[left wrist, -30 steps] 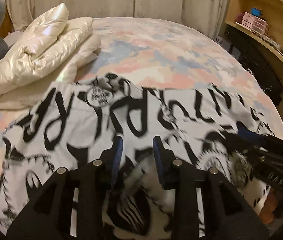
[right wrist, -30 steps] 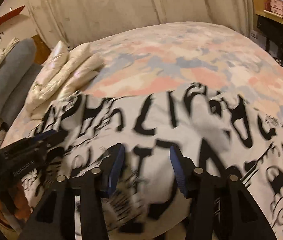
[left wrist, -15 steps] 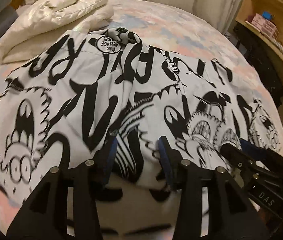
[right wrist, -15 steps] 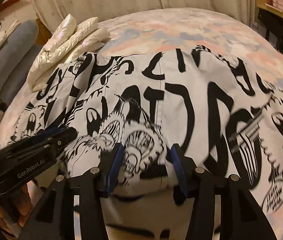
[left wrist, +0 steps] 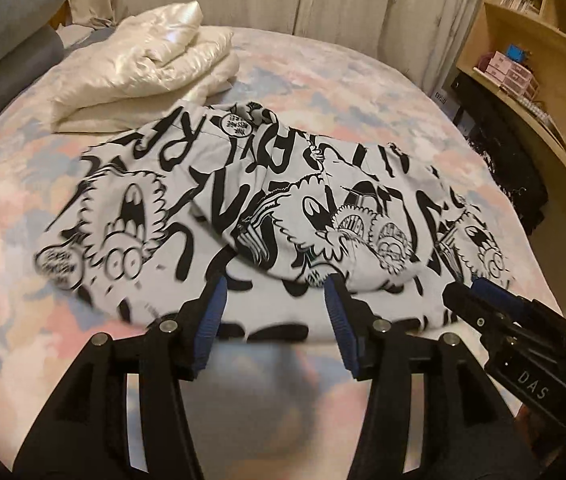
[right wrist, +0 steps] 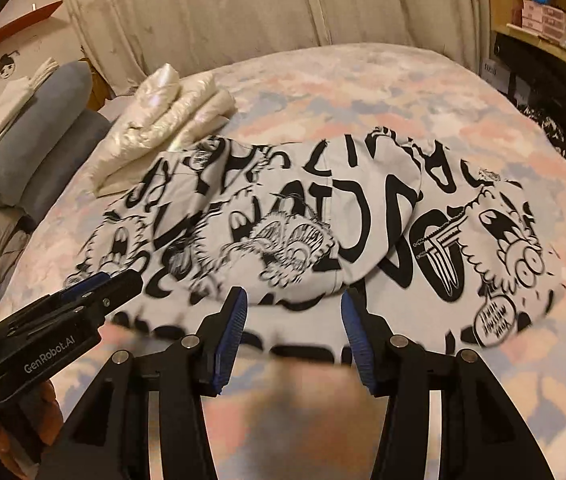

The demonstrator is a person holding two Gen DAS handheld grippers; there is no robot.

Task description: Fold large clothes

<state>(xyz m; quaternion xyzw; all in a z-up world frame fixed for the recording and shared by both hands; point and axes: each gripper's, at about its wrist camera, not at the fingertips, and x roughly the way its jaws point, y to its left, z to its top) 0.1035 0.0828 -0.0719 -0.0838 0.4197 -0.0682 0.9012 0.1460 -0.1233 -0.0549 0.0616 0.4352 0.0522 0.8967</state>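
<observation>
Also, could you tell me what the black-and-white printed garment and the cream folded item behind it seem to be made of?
The printed garment looks like matte woven or knit cotton: it lies in soft folds without shine, though the exact fibre is unclear. The cream folded item seems a glossy synthetic, perhaps a puffy nylon jacket or quilt: its surface shows pearly highlights and thick, padded layers.

We're in a bedroom at home: a bed under a pastel patchy cover, a folded cream quilt on it. Curtains hang behind, and wooden shelves hold books and small boxes.
</observation>
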